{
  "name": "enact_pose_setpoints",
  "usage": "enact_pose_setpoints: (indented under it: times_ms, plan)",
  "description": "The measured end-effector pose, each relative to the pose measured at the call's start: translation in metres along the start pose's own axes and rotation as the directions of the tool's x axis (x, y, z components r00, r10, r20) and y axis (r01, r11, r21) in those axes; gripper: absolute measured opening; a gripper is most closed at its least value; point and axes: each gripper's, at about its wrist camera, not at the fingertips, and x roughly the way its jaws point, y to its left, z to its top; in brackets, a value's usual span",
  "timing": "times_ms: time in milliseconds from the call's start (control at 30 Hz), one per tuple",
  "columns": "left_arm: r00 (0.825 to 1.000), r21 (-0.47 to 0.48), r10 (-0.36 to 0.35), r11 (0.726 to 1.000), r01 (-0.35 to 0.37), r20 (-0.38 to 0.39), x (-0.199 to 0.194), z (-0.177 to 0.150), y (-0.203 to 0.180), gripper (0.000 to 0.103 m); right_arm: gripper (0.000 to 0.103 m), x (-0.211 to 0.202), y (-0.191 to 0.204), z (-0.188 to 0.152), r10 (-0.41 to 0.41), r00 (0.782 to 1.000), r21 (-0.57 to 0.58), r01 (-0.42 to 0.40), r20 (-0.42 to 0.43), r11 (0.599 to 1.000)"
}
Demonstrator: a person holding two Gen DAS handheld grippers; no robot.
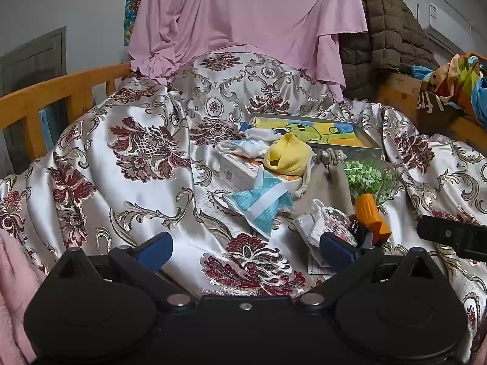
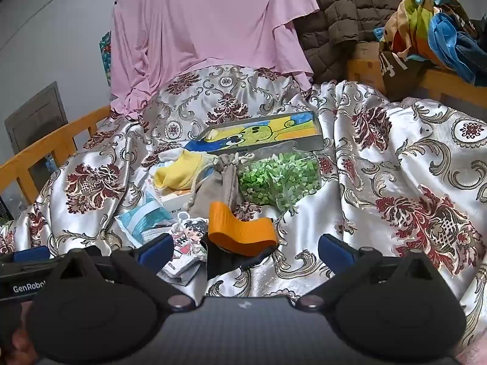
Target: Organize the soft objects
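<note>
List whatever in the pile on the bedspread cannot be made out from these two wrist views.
- White box: in both views the yellow sock and blue-white packet cover it; its print is too small to read.
- Black item under the orange tool: right wrist view, mostly covered, so unidentifiable.
- Cartoon packet: the right gripper finger hides its lower edge.
- Grey drawstring pouch: closed in both views, contents hidden.

Bare patterned satin bedspread (image 1: 127, 182) left and right (image 2: 411, 182): free passage. Centre blocked by clutter: yellow knit sock (image 2: 179, 173), grey drawstring pouch (image 2: 219, 188), green-filled clear bag (image 2: 280, 179), orange ribbed plastic handle (image 2: 240, 231).
</note>
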Motion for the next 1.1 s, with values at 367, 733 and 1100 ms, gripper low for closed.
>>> enact_pose_setpoints:
  times_ms: [367,733,1100]
  plan:
    - [1.000,0.002,0.002,1.000,-0.002,-0.001,0.0002,-0.0001,0.0000,0.102,0.103,-0.0015,0.0030,-0.0007,-0.007,1.000,-0.018,0.007,-0.002,1.000]
    - [1.000,0.002,0.003,1.000,-0.003,0.001,0.0000,-0.0001,-0.0001,0.102,0.103,-0.0008,0.0016,-0.0003,-0.010,1.000,-0.019,0.010,-0.002,1.000]
    - [1.000,0.003,0.002,1.000,-0.002,0.001,0.0001,-0.0001,0.0000,0.102,0.103,-0.0018,0.0005,0.0003,-0.009,1.000,-0.017,0.009,-0.003,1.000]
